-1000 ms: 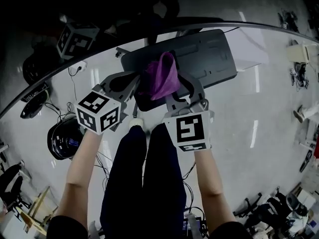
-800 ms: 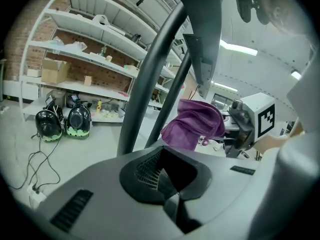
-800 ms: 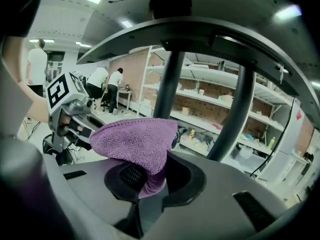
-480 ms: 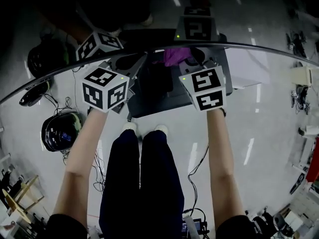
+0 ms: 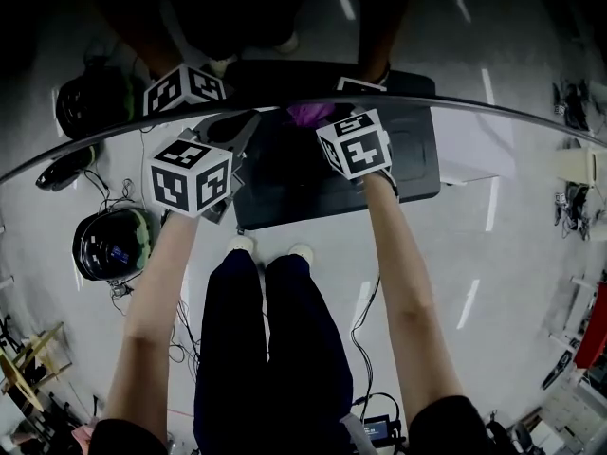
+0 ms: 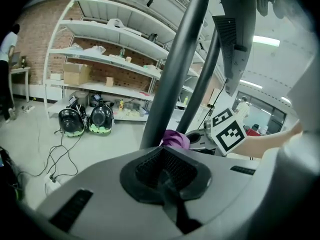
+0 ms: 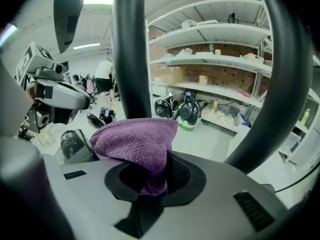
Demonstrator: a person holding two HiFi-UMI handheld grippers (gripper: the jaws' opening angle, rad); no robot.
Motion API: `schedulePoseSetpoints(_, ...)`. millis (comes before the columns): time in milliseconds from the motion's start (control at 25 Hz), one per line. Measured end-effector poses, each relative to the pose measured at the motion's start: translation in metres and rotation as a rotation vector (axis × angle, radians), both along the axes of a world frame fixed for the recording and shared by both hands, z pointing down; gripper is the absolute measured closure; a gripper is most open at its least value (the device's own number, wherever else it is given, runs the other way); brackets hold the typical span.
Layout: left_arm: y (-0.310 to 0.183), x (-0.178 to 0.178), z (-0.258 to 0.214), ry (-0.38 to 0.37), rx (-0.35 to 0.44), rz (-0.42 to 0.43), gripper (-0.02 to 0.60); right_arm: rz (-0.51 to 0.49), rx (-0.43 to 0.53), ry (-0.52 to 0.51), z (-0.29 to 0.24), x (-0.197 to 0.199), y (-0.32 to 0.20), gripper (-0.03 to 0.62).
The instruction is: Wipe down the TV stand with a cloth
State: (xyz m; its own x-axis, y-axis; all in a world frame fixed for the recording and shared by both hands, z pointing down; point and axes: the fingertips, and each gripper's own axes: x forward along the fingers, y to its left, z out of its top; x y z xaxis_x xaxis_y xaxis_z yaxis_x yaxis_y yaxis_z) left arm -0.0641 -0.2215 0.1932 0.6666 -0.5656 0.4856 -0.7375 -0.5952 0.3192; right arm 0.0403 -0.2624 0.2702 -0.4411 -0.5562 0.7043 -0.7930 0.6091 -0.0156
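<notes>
both arms [image 5: 156, 292] outstretched; right gripper [image 7: 152, 176] jaws clamped on cloth [image 7: 137, 144], left gripper [image 6: 167, 176] jaws together (empty).

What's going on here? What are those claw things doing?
A person stands over the dark base of a TV stand with a gripper in each hand. The right gripper is pinching a purple cloth and holding it up close to the stand's dark poles. The left gripper is shut with nothing in it, just beside the other one. I can't tell if the cloth is touching the stand.
</notes>
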Motion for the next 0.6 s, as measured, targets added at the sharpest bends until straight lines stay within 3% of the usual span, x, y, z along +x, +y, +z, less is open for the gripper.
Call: schedulePoseSetpoints(600,0.029,0.011,0.011,-0.012,-0.024,-0.006,0.575,0.03,0.018,0.11,0.023,0.059,0.006,0.517)
